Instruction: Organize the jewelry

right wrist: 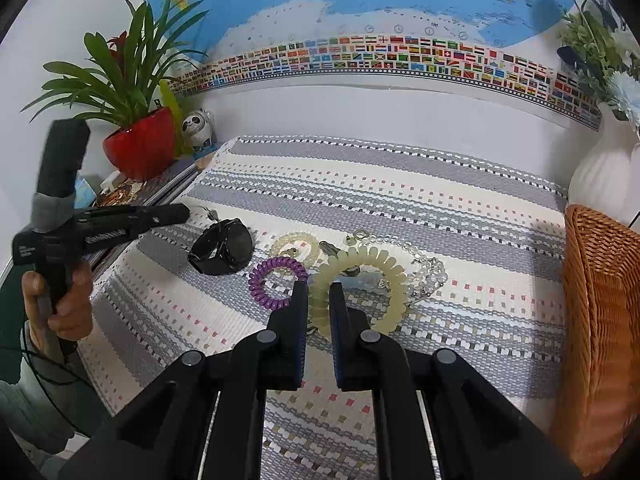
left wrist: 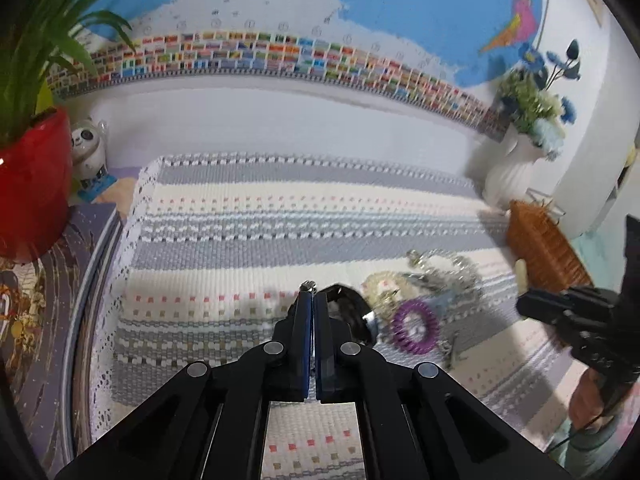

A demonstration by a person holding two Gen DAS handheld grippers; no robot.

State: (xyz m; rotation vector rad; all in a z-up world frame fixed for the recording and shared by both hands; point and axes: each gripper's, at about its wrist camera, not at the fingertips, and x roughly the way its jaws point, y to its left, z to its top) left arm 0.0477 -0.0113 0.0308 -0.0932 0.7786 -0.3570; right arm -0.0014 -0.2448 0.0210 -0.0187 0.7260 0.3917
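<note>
Behind everything hangs a big blue world map with a row of little flags, and below it the surface (right wrist: 400, 200) is covered by a woven mat with grey and cream stripes. A heap of jewelry lies on the mat, near a brown wicker basket (right wrist: 600, 300) at the right edge. That basket is probably where the pieces should go, because it stands so close to the heap. The right hand-held gripper (right wrist: 319, 290) has its two fingers closed on the near side of a pale yellow coil band (right wrist: 360, 268), pinching the ring between them so it can be lifted. Just beside it lies a purple coil band (right wrist: 276, 282), and a black watch (right wrist: 224, 248) sits a little further left. A clear bead bracelet (right wrist: 428, 268) lies behind the yellow band, toward the basket. The left hand-held gripper (left wrist: 312, 292) is shut tight, with its tips right by the watch. A tiny shiny bit (left wrist: 308, 286) peeks out at its tips, but I cannot tell if it is holding that bit. A hand (right wrist: 60, 300) holds this gripper's black handle. A green plant in a red pot (right wrist: 140, 148) and a small panda toy (right wrist: 198, 126) stand at the back left, out of the way.
</note>
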